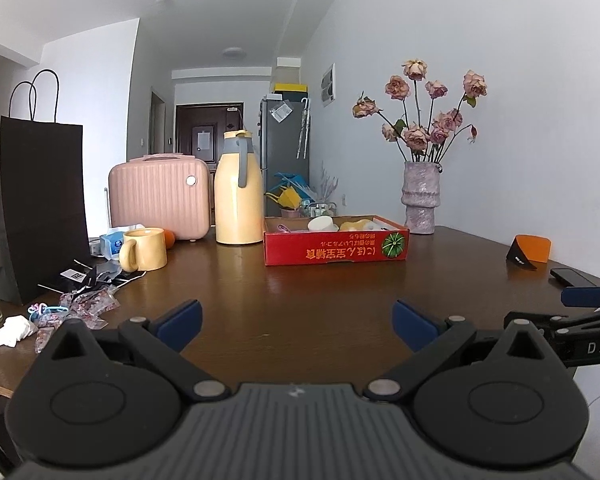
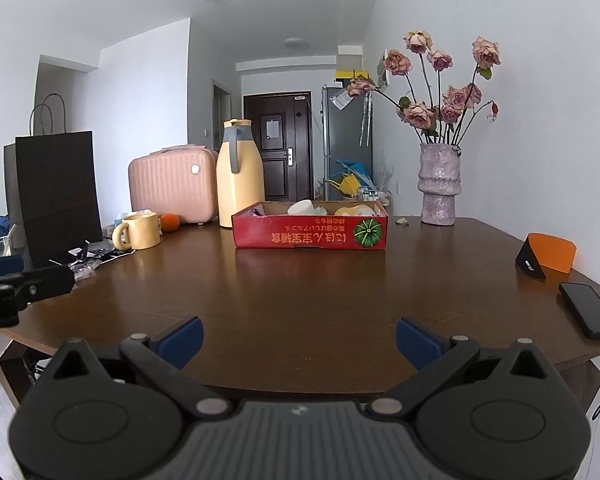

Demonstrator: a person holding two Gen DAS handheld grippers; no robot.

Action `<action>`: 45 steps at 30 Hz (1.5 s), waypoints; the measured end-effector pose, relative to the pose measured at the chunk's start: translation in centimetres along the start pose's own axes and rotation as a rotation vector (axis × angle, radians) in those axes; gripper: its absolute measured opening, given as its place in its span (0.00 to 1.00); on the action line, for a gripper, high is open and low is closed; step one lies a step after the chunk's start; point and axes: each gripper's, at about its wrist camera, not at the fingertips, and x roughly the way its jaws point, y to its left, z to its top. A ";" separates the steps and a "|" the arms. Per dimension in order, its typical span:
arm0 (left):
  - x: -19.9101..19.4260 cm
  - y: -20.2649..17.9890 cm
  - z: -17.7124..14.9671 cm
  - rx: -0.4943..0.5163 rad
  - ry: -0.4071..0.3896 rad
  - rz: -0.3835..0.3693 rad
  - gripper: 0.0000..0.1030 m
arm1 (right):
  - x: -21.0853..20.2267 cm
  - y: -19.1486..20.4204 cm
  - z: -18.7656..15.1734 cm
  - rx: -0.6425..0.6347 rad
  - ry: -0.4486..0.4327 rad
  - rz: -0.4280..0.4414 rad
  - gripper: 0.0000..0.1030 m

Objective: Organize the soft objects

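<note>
Straight ahead of both tongs, across a stretch of bare desk (image 2: 300, 292), sits the red box (image 2: 310, 232), low-walled and open on top, which makes it a likely bin for sorting. Pale soft things (image 2: 304, 207) already lie inside it, though what they are is too small to tell.

The left tongs (image 1: 297, 326) and right tongs (image 2: 299, 340) both hover low over the near edge, each with its blue pads spread wide and nothing between them, a stance that suits reaching before any grasp.

Left of the left tongs, loose wrappers (image 1: 86, 306) and a crumpled tissue (image 1: 14, 330) lie scattered beside a black bag (image 1: 40, 212); I judge these the likeliest things left to gather. Further off stand a mug (image 1: 144, 249), a jug (image 1: 238, 192), a pink case (image 1: 160, 196) and a vase (image 2: 439, 184), all hard and probably not concerned.
</note>
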 end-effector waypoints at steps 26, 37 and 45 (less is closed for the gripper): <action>0.2 0.0 -0.3 0.004 0.006 0.004 1.00 | 0.1 -0.1 -0.1 0.013 -0.001 -0.003 1.00; 0.2 0.0 -0.3 0.006 0.006 0.004 1.00 | 0.0 -0.2 -0.2 0.021 -0.009 -0.015 1.00; 0.2 0.1 -0.2 0.007 0.006 0.005 1.00 | 0.0 -0.2 -0.1 0.019 -0.009 -0.012 1.00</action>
